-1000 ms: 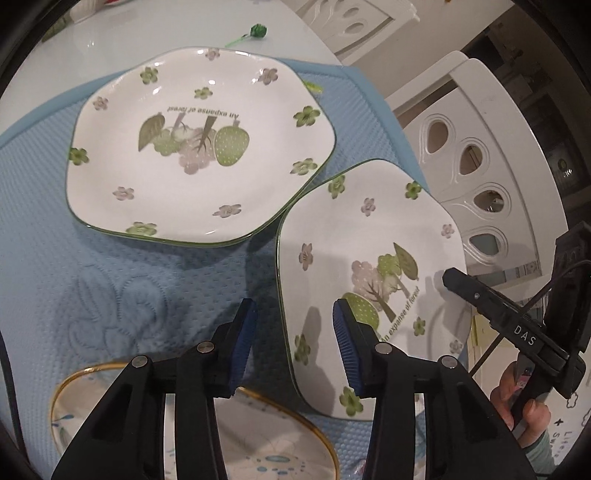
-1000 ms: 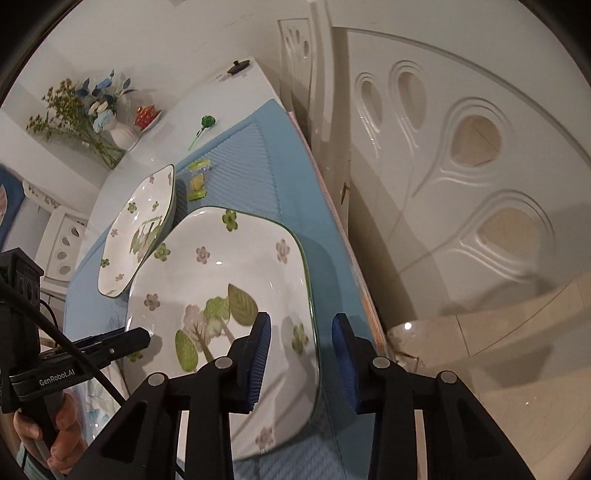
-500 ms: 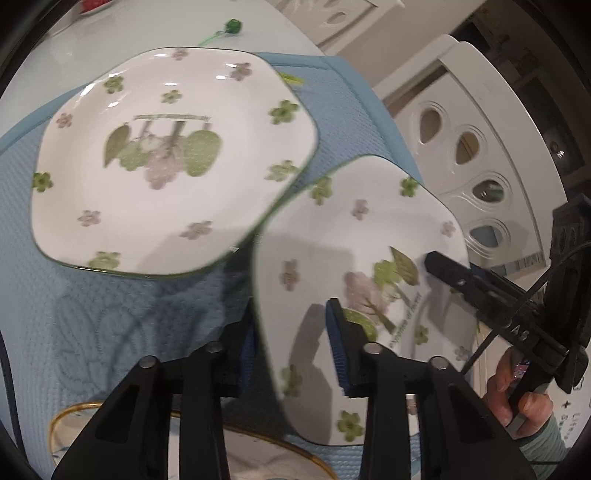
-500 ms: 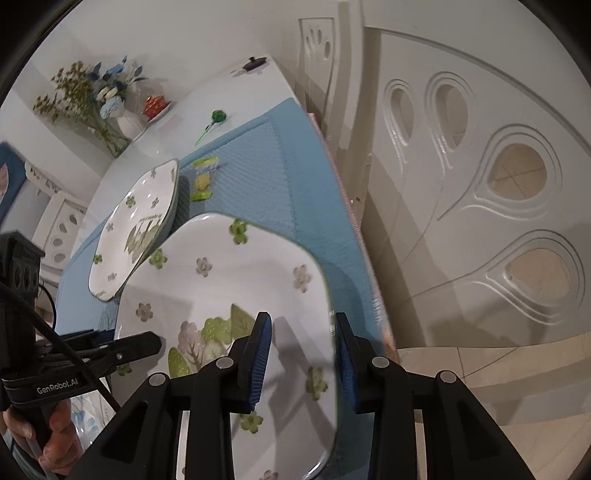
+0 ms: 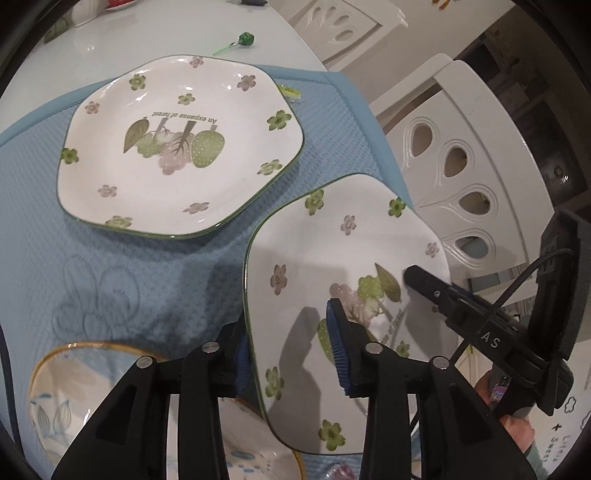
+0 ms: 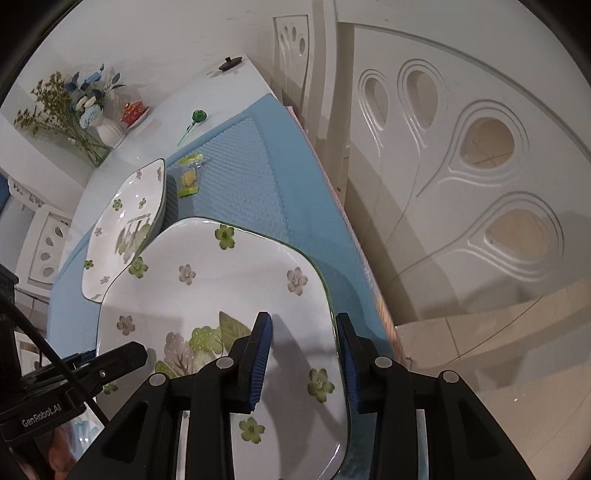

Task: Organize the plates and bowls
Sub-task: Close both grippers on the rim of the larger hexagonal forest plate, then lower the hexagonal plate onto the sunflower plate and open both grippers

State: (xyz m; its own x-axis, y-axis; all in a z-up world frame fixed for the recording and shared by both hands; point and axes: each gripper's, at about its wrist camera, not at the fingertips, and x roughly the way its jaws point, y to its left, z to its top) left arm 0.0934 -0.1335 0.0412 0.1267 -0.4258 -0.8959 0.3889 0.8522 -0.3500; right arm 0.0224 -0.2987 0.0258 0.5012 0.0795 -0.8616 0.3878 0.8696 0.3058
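Left tool (image 5: pixel 291 343) and right tool (image 6: pixel 303 354) clamping lifted plate (image 5: pixel 343 251), undersides hidden, gold-rimmed dish (image 5: pixel 55 391) half-covered.

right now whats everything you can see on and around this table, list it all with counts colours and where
held plate: 1, white with green and pink flowers, between both grippers at the mat's chair-side edge
second plate: 1, same pattern, flat on the mat beyond it
gold-rimmed dish: 1, pale blue print, near edge under the left gripper
mat: 1, light blue, covers the table
table: 1, white
lollipop: 1, green, on bare table
candy wrapper: 1, yellow-green, on the mat
vase of flowers: 1, white, far corner
chairs: at least 2, white, beside table
left gripper: black, blue pads, on the plate's rim
right gripper: same, on the opposite rim
hand: 1, holds the right gripper
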